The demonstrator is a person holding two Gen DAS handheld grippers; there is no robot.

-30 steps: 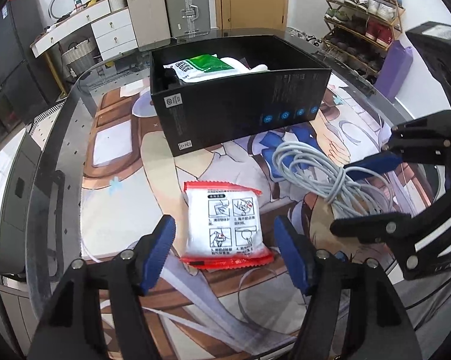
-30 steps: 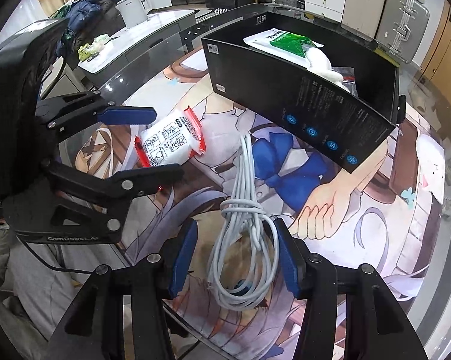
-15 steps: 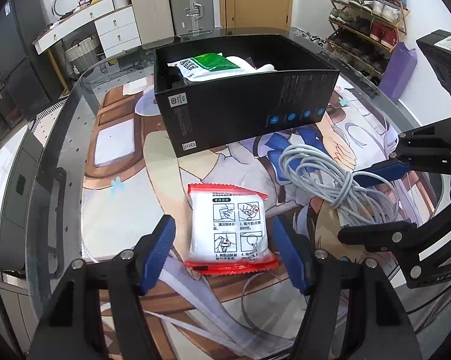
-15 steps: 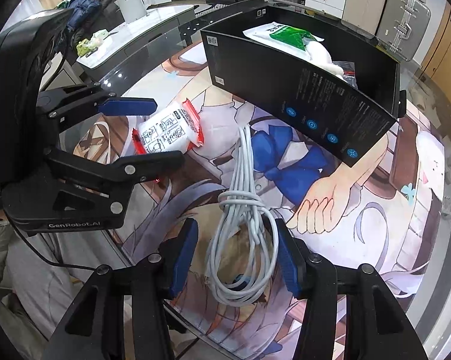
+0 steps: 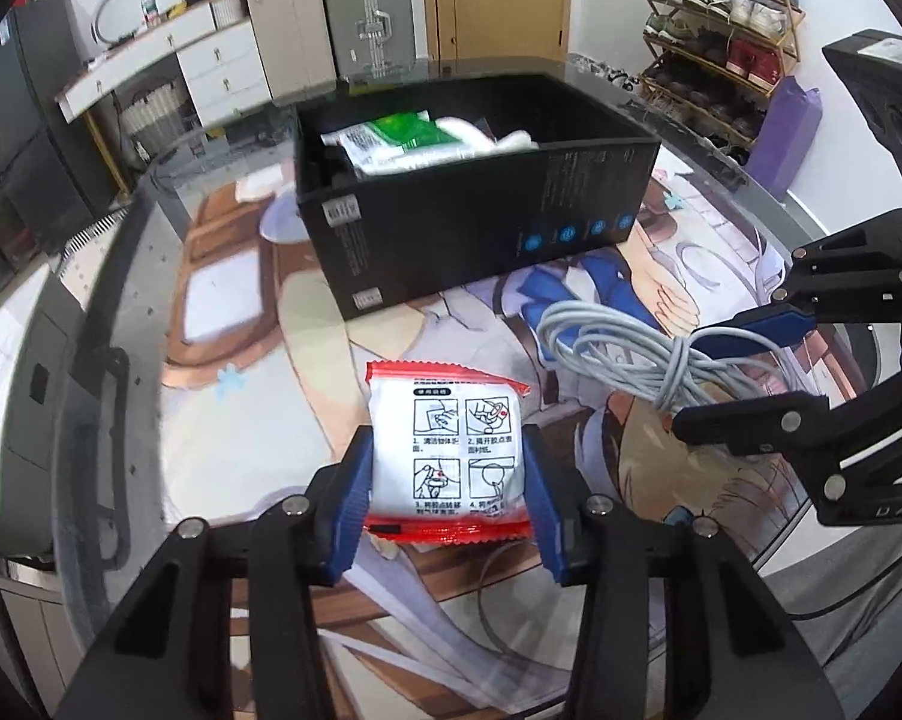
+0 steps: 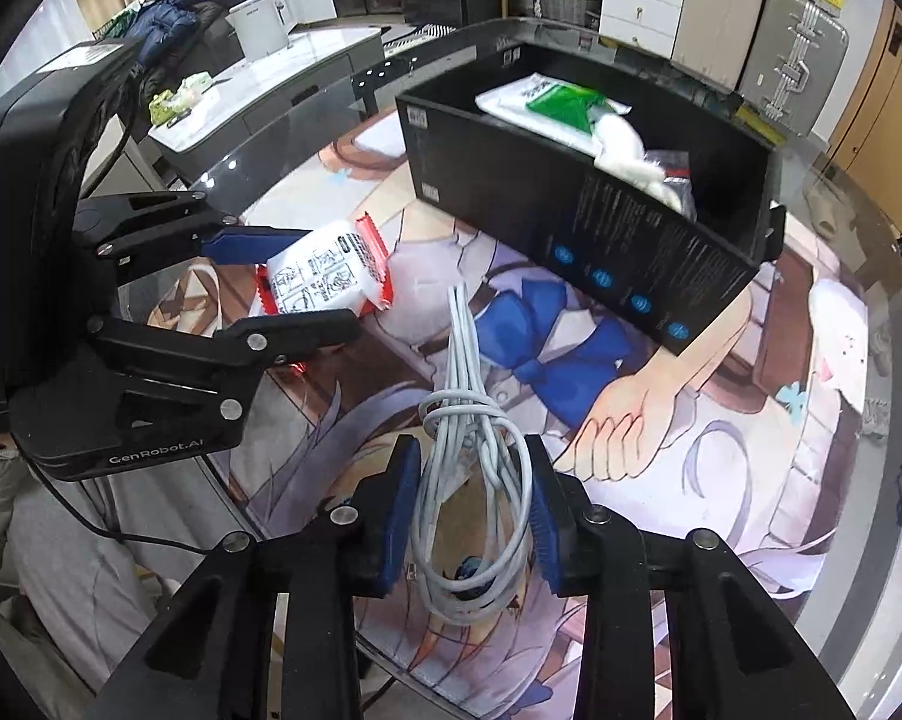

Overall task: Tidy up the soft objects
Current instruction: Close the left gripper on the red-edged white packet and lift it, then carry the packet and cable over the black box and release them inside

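- Left gripper (image 5: 445, 501): its jaws are closing on a packet (image 5: 446, 450) that lies on the table (image 5: 121, 312) near the near edge; the blue pads are seen against both long sides. The packet is a puffy white pouch with red crimped ends and slick film, so it could be squeezed out forward if pinched too hard.
- Right gripper (image 6: 469, 507): its jaws are closing around a cable (image 6: 472, 480), a grey coil of smooth round cord lying to the right of the packet. Only some loops may be caught, so the rest could sag and snag on the box wall.
- Box (image 5: 481, 222): a rigid black carton, open-topped, towards the table's far edge, already holding soft white and green packs.
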